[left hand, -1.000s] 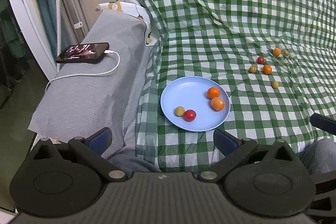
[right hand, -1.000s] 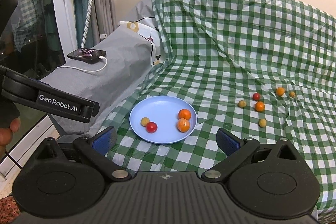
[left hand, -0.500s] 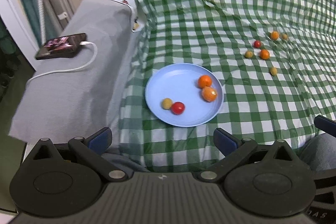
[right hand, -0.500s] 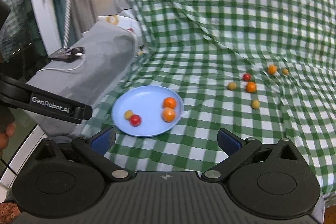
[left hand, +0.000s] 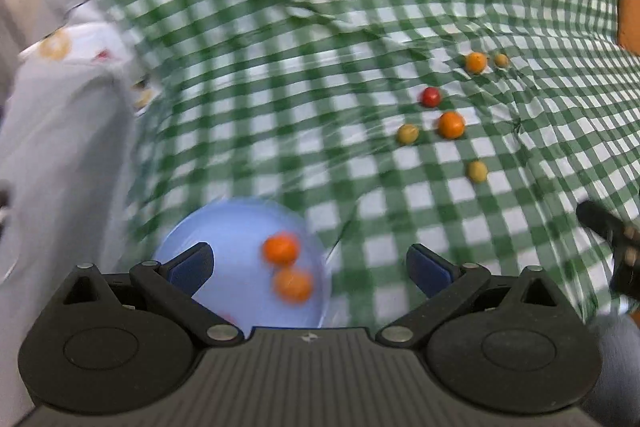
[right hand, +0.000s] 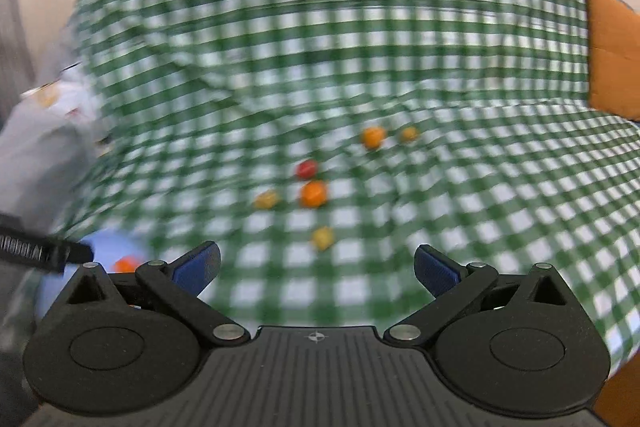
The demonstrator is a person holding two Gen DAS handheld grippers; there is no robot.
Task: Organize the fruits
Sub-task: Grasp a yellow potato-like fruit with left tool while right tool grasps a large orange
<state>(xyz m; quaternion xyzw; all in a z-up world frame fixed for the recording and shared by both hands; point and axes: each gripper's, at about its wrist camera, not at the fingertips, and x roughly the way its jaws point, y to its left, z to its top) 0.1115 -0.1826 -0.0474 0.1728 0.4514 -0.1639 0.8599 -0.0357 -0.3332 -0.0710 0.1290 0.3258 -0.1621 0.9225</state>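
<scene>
1. Green-and-white checked cloth (left hand: 280, 87) covers the sofa seat and back; six loose small round fruits lie scattered on it toward the right side, well apart from the round light-blue plate (left hand: 224, 227) near the seat's front left edge.
2. I see two orange fruits (left hand: 281, 249) on the plate, and a sliver of red beside my left finger, too hidden to name.
3. My left tongs (left hand: 308, 265) are released, spread wide over the plate, grasping nothing.
4. My right tongs (right hand: 316, 269) are also released and empty, pointed at the loose group, with the nearest small yellow fruit (right hand: 323, 238) just ahead.
5. Both views are smeared, so my aim is uncertain.
6. Risks, as I judge them: the wrinkled, soft cloth may let a nudged fruit roll off the front edge; clenching too hard could bruise a soft one; the red fruit (right hand: 307, 169) and the orange fruit (right hand: 313, 194) sit close, so reaching for one may knock the other.
</scene>
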